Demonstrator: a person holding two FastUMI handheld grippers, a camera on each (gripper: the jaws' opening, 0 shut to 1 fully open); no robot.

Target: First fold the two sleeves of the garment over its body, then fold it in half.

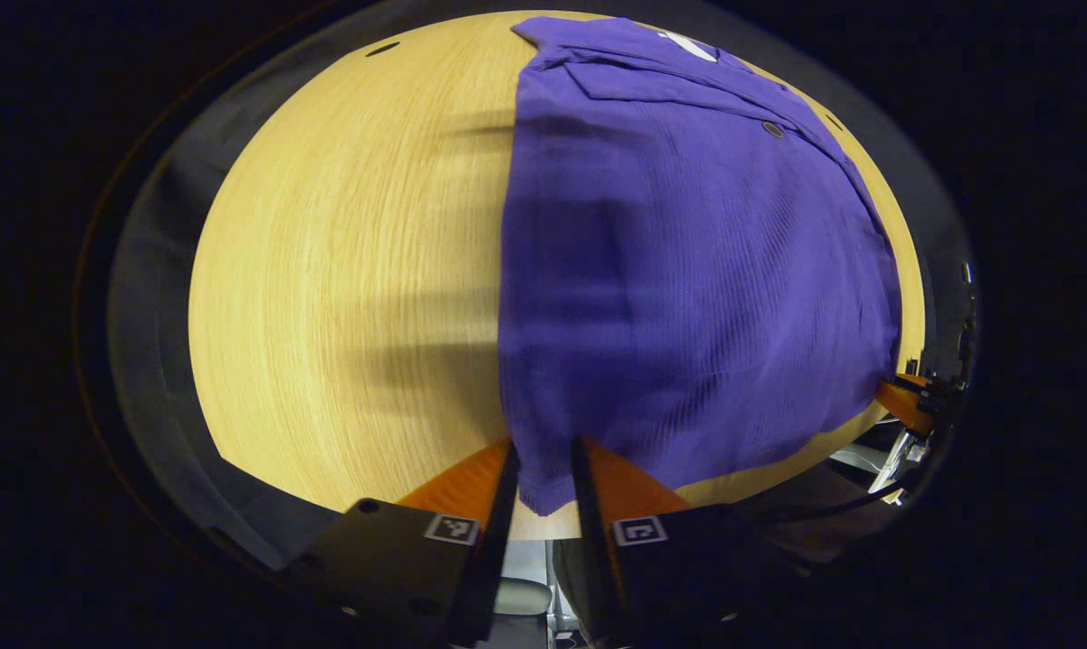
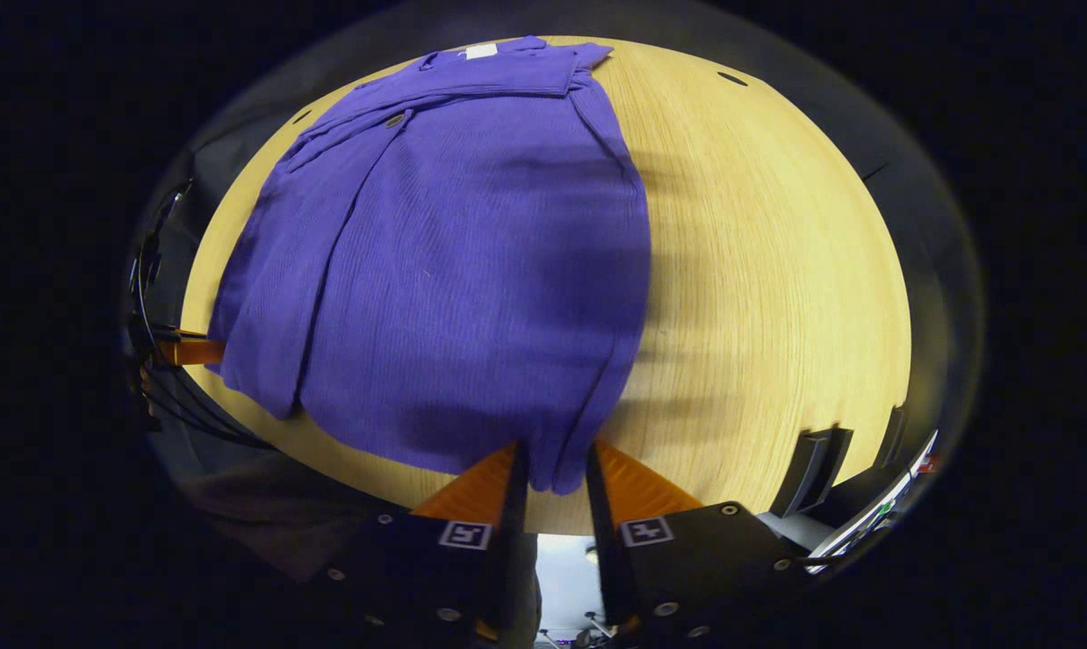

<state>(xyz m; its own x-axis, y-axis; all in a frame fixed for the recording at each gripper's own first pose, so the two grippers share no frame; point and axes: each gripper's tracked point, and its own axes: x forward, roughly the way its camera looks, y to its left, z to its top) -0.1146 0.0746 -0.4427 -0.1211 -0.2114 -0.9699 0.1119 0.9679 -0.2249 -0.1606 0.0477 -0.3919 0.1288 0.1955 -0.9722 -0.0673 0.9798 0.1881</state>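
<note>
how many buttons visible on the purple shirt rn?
1. A single dark round button sits near the collar end of the purple ribbed fabric shirt lying on the light wooden table; the right gripper view also shows it. Folded layers may hide others.

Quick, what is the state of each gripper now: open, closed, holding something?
Left gripper: closed on the shirt hem corner.
Right gripper: closed on the shirt's other hem corner.

No legible text, number or brand is found. A white tag (image 2: 481, 51) at the garment (image 2: 471, 270) collar is seen, but its print cannot be read.
</note>
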